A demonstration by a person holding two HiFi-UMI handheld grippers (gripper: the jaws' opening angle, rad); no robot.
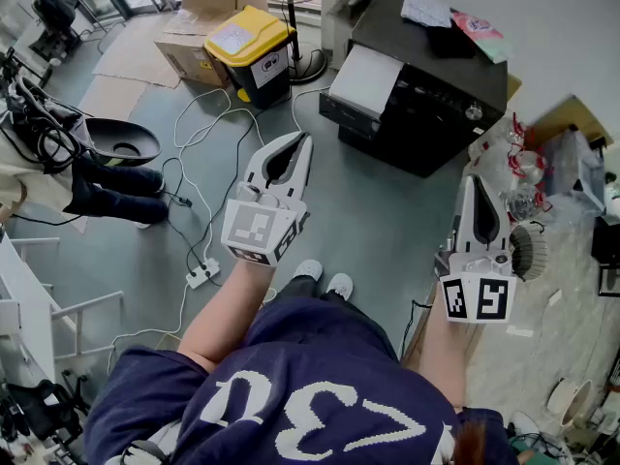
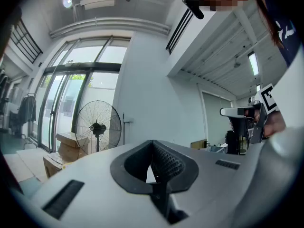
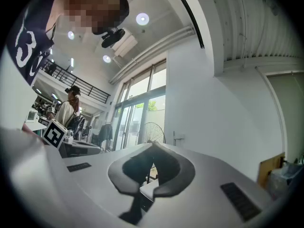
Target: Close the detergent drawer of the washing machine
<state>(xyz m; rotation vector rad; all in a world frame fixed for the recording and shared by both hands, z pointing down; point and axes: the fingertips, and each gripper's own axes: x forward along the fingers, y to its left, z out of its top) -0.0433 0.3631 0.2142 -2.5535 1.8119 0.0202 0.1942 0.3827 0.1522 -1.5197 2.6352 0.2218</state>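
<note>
Both the left gripper (image 1: 305, 139) and the right gripper (image 1: 472, 182) are closed and hold nothing, over the grey floor (image 1: 368, 221). Ahead and well apart from them stands the dark washing machine (image 1: 436, 114). Its white drawer (image 1: 368, 78) sticks out at the front. Farther off are a yellow-lidded bin (image 1: 250, 42) and a fan (image 2: 98, 126).

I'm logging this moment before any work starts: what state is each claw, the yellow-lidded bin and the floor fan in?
left claw: shut, nothing between its jaws.
right claw: shut, nothing between its jaws.
yellow-lidded bin: lid closed, standing upright on the floor.
floor fan: upright; whether it spins cannot be told.
</note>
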